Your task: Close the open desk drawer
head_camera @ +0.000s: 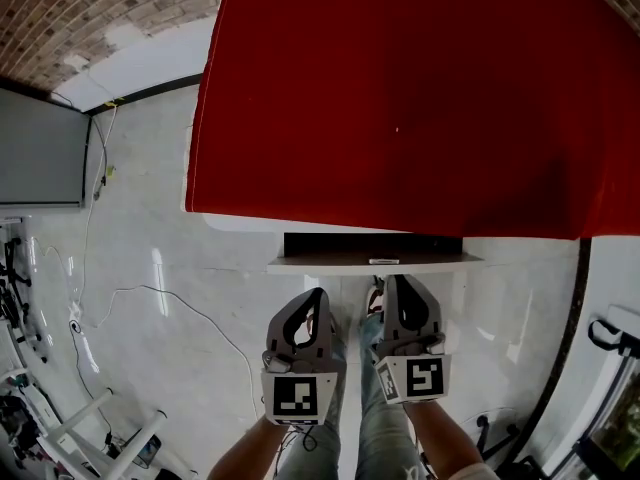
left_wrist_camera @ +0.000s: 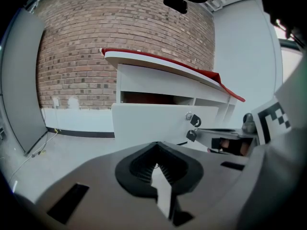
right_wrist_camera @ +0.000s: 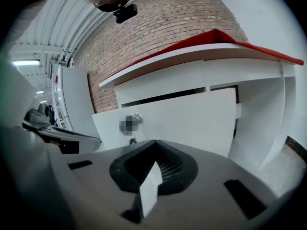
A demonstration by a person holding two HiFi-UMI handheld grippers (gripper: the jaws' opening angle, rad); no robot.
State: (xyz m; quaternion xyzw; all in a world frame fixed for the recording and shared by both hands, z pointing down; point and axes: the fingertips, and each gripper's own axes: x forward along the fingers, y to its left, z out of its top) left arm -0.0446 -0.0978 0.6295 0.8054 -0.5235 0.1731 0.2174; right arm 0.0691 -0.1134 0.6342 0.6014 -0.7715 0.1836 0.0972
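Looking down on a desk with a big red tabletop (head_camera: 400, 98). Just under its near edge, the drawer (head_camera: 374, 258), pulled out and open, dark inside at the back. Sticks out past the tabletop, toward the person's legs.

Below the drawer, the left gripper (head_camera: 318, 298) and the right gripper (head_camera: 392, 286), side by side, both pointing at the drawer front. Close to it, but apart from it. All around, a pale shiny floor (head_camera: 150, 238) with a thin cable (head_camera: 143, 287) lying off to the left.

In the left gripper view, the left gripper (left_wrist_camera: 156, 146) closed, tips pressed together, nothing held. Ahead of it, the white drawer front (left_wrist_camera: 148, 121), standing out from the desk. Near the right end of that front, a small lock (left_wrist_camera: 189, 115) with dark keys (left_wrist_camera: 194, 121) hanging from it. Above the front, a dark gap, then the white desk edge and the red top. Behind it all, a brick wall (left_wrist_camera: 76, 56).

In the right gripper view, the right gripper (right_wrist_camera: 154, 143) closed too, tips together, holding nothing. Straight ahead, the same white drawer front (right_wrist_camera: 187, 119), with the lock (right_wrist_camera: 137, 118) now near its left end. Above it, the dark open gap again and the red tabletop.
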